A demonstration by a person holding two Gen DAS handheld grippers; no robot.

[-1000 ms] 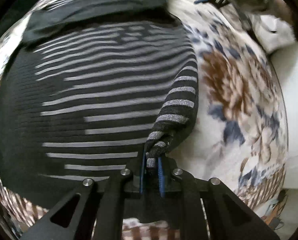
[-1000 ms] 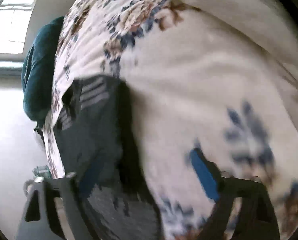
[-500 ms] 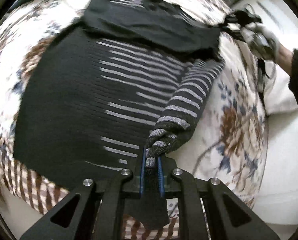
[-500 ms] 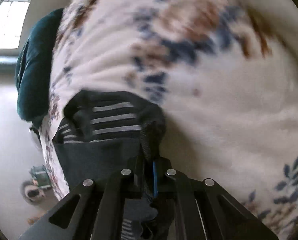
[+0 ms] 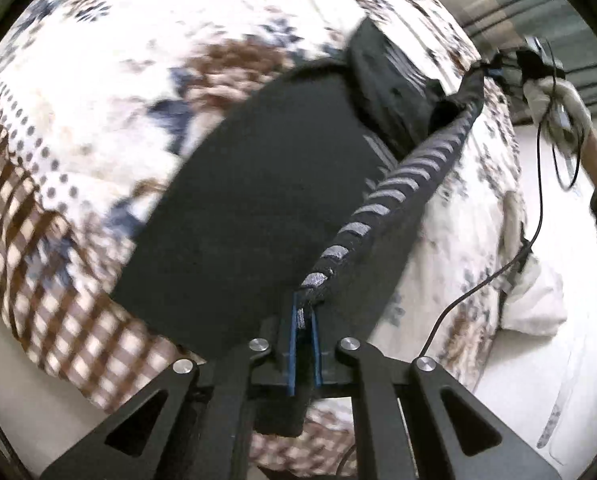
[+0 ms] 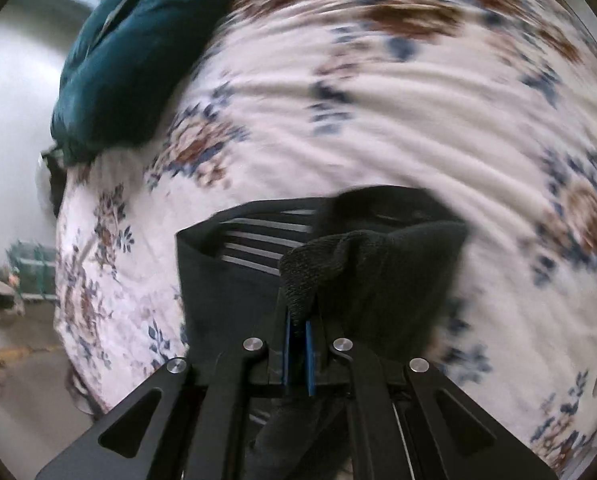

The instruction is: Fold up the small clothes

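A black garment with grey stripes (image 5: 258, 200) hangs over the floral bedspread (image 5: 138, 92). My left gripper (image 5: 304, 316) is shut on one corner of its striped edge (image 5: 398, 184), which stretches taut up to the right. My right gripper (image 5: 494, 70), seen far off in the left wrist view, holds the other end. In the right wrist view my right gripper (image 6: 296, 328) is shut on a bunched corner of the garment (image 6: 330, 264), whose striped side (image 6: 254, 240) shows beyond, above the bedspread (image 6: 378, 120).
A dark teal cushion (image 6: 138, 52) lies at the far end of the bed. A white pillow (image 5: 534, 300) and a black cable (image 5: 538, 200) are at the right. The bed edge and the floor (image 6: 14, 240) are at the left.
Both grippers have lifted the garment's edge off the bed and drawn it taut between them. The right gripper shut on its corner. The striped face has turned away, showing the plain black side.
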